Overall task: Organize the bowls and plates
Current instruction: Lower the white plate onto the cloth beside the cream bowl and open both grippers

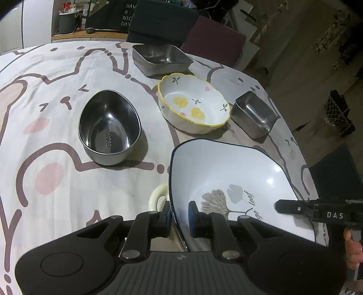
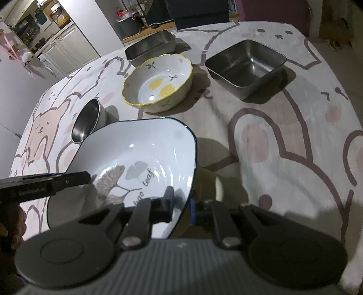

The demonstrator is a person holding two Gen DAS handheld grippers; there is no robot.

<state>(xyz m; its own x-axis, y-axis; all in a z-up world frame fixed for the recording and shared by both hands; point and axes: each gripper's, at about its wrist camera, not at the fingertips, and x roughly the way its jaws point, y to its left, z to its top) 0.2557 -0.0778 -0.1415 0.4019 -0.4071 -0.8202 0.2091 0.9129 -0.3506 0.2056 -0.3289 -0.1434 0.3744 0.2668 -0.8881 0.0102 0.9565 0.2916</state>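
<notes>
A large white bowl with a dark rim and a leaf print (image 1: 231, 179) is held tilted above the table. My left gripper (image 1: 180, 217) is shut on its left rim, one finger inside and one outside. My right gripper (image 2: 181, 202) is shut on its right rim; the bowl shows in that view too (image 2: 140, 154). A cream handled dish (image 1: 156, 199) lies under the bowl. On the table stand an oval steel bowl (image 1: 110, 129), a flowered ceramic bowl (image 1: 192, 106), a steel tray (image 1: 161, 60) and a square steel container (image 1: 255, 114).
The table wears a cartoon-print cloth (image 1: 56, 113). Its right edge (image 1: 313, 172) drops to a dark floor. Chairs (image 1: 211, 38) stand at the far side. A counter with a bin (image 1: 67, 21) is behind.
</notes>
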